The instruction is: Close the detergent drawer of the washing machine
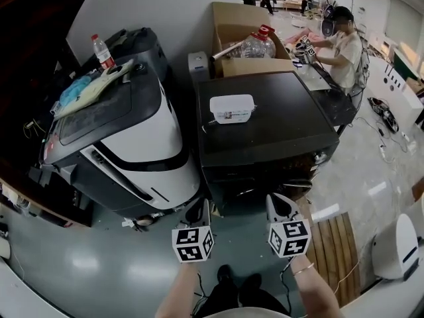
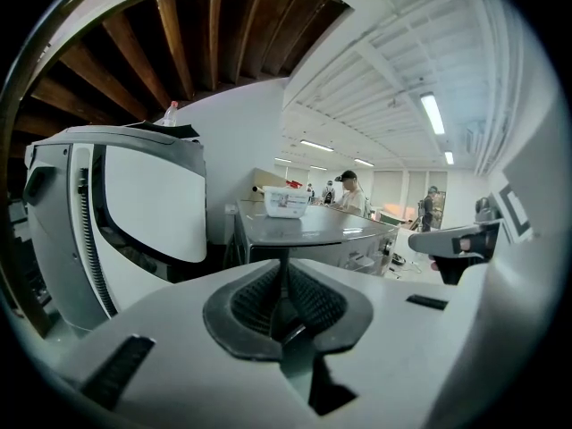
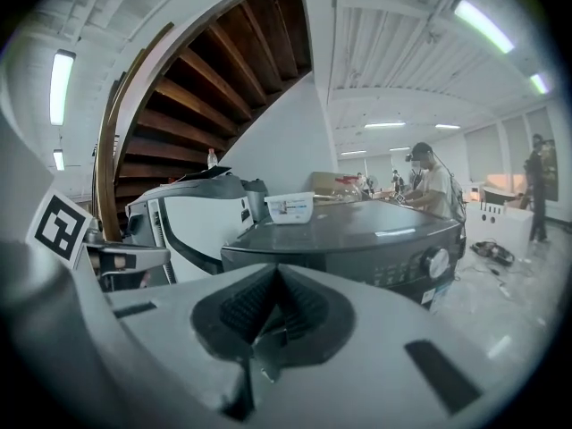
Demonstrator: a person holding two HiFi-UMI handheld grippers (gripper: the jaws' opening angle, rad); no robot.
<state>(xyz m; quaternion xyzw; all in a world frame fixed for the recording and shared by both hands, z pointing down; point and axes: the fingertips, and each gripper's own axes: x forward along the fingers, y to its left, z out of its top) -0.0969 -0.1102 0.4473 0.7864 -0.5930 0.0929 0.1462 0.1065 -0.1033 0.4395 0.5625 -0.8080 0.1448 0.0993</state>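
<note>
The dark washing machine (image 1: 265,121) stands in the middle, seen from above in the head view. Its front panel with a round knob (image 3: 435,262) faces me; I see no drawer sticking out of that panel. My left gripper (image 1: 207,209) hangs in front of the machine's left front corner, apart from it. The right gripper (image 1: 279,205) is held before the front right part, also apart. In the left gripper view the ribbed pads (image 2: 284,280) meet with nothing between them. The right gripper's pads (image 3: 277,286) are likewise together and empty.
A white box (image 1: 232,108) lies on the washer's lid. A white and black machine (image 1: 122,138) stands close on the left with cloths and a bottle (image 1: 103,52) on it. Cardboard boxes (image 1: 242,28) are behind. A person (image 1: 344,48) works at the back right. Wooden slats (image 1: 334,244) lie on the floor.
</note>
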